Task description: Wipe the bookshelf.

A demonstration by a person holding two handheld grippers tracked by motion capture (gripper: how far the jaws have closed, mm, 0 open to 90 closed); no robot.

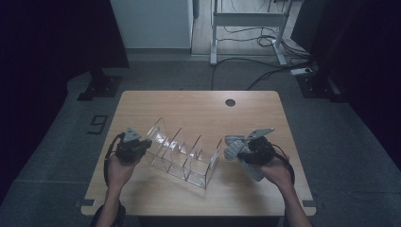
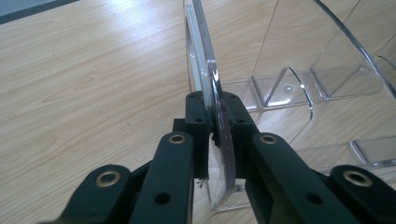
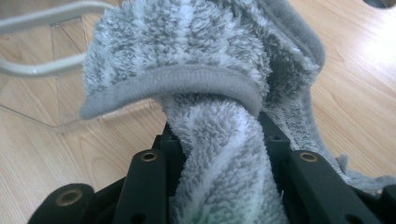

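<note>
A clear acrylic divider rack (image 1: 182, 153) stands across the middle of the wooden table (image 1: 198, 106). My left gripper (image 1: 139, 144) is shut on the rack's left end panel (image 2: 205, 74); its black jaws pinch the thin clear sheet from both sides, low on its edge. My right gripper (image 1: 239, 150) sits just right of the rack and is shut on a grey striped fluffy cloth (image 3: 196, 70). The cloth (image 1: 232, 146) bunches over the jaw tips and hangs toward the rack's right end. Part of the cloth trails behind the right hand.
A round cable hole (image 1: 230, 102) marks the far side of the table. Beyond it stand a white desk frame (image 1: 248, 21) and cables on the floor. Bare tabletop lies behind and in front of the rack.
</note>
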